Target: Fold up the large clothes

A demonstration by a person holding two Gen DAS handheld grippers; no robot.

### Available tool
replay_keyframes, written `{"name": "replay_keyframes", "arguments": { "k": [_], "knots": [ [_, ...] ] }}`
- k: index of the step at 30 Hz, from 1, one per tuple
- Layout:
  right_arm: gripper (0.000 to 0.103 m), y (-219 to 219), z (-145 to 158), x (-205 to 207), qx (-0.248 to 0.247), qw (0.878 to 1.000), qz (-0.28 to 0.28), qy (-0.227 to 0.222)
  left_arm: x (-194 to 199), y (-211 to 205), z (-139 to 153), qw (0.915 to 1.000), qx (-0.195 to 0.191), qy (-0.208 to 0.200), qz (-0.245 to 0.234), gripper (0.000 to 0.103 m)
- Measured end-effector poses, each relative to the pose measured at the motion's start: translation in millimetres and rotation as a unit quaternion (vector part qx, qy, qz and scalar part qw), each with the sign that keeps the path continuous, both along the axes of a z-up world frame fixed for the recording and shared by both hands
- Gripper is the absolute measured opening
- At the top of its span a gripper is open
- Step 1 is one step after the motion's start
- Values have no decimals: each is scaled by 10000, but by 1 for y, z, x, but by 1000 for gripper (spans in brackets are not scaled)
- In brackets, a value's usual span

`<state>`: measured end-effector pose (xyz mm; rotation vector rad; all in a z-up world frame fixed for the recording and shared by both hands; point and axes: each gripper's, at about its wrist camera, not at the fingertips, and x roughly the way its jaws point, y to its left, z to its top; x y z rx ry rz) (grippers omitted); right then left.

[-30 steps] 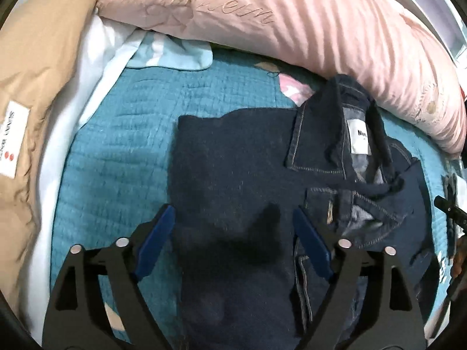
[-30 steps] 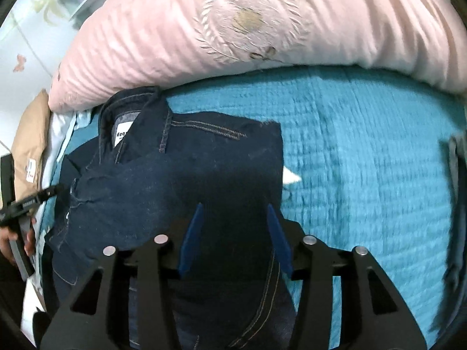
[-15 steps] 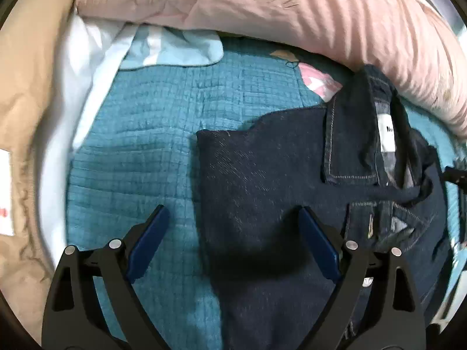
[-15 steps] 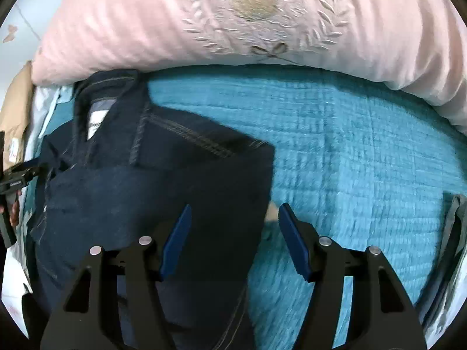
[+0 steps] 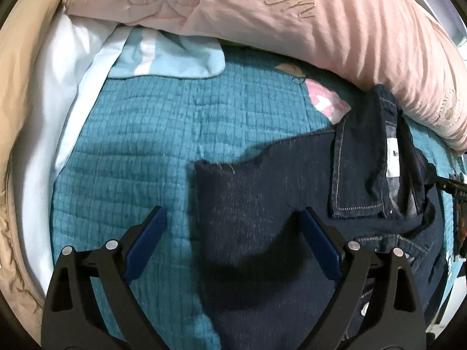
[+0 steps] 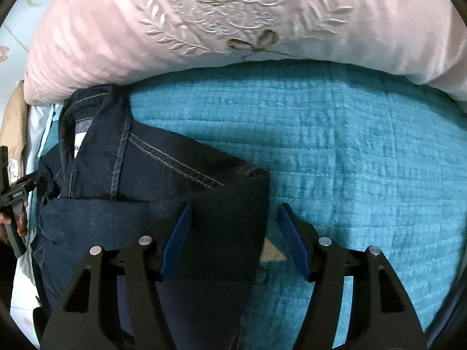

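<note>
A dark denim jacket [image 5: 262, 204] lies folded on the teal quilt [image 5: 140, 151], collar and white label [image 5: 395, 157] at the right in the left wrist view. My left gripper [image 5: 232, 234] hangs open over the jacket's left edge, its pads off the cloth. In the right wrist view the same jacket [image 6: 163, 180] fills the left half. My right gripper [image 6: 233, 233] is open above the jacket's right corner; nothing is pinched between the blue pads [image 6: 176, 239].
A large pink embroidered pillow [image 6: 233, 23] runs along the back, also the pillow [image 5: 292, 20] in the left view. White and beige bedding [image 5: 35, 110] is piled at the left. Bare teal quilt [image 6: 364, 160] spreads to the right. A hand on the other gripper's handle [image 6: 14, 204] shows at the left edge.
Both grippers moved outward from the jacket's middle to its side edges, left one leftward, right one rightward. The right gripper's jaws widened; the left's widened slightly.
</note>
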<state>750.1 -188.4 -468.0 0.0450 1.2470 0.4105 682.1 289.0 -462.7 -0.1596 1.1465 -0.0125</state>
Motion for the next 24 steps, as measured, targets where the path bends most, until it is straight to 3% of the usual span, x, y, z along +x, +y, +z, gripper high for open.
{"name": "replay_keyframes", "arguments": {
  "k": [7,10,13,17,19,24],
  "knots": [
    [63,3,-6,3,196,9998,-19,-90,21,2,-5,9999,136,-58,34,94],
    [63,6,-3,-1,210,9995,22,-229,27,-5,-7,9990,427,-119,-58,92],
    [61,15,0,-6,94,9987,261,-436,31,-17,-7,9969,704,-273,-229,83],
    [53,8,-1,-5,347,9979,43,-537,33,-22,-3,9947,890,-398,-318,69],
    [53,7,-5,-2,352,9981,21,-505,37,-26,-2,9935,918,-442,-510,53],
    [51,5,-10,1,439,9975,-49,-558,46,-31,-3,9916,1088,-410,-563,52]
  ]
}}
